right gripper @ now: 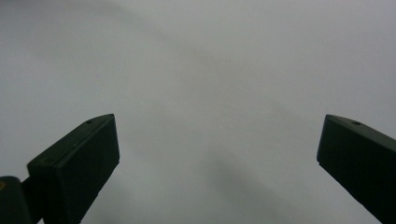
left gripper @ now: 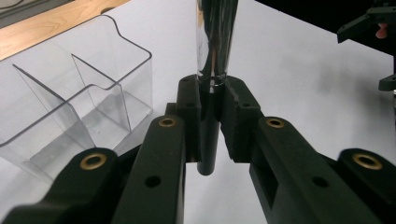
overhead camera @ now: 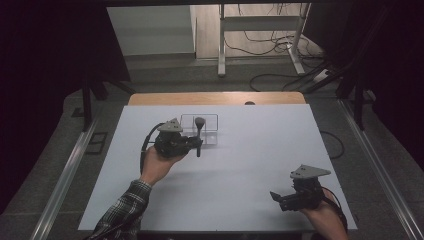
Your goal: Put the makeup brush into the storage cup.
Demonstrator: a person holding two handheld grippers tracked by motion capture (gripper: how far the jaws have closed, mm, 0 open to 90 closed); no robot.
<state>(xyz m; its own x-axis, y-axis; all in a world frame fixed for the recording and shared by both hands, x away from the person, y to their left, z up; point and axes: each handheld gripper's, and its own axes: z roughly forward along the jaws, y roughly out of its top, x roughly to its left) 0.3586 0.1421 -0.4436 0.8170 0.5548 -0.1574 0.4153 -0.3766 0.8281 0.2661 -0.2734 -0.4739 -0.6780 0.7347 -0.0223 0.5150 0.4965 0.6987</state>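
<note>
Organizer (left gripper: 84, 88) compartments bare; left tool (left gripper: 212, 116) grips ladle (left gripper: 215, 42) beside.

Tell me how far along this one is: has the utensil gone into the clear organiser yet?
Done: the left gripper is shut on a utensil with a black handle and shiny metal shaft, held upright off the white table. In hand: it hangs beside the clear divided organiser, not inside it. Left: lowering it into a compartment, judging by the position. The right gripper is open over bare table near the person.

Black left tool (overhead camera: 198, 145), black right tool (overhead camera: 276, 198), clear plastic organiser (overhead camera: 210, 129), white table (overhead camera: 250, 150), plaid sleeve (overhead camera: 122, 215)
</note>
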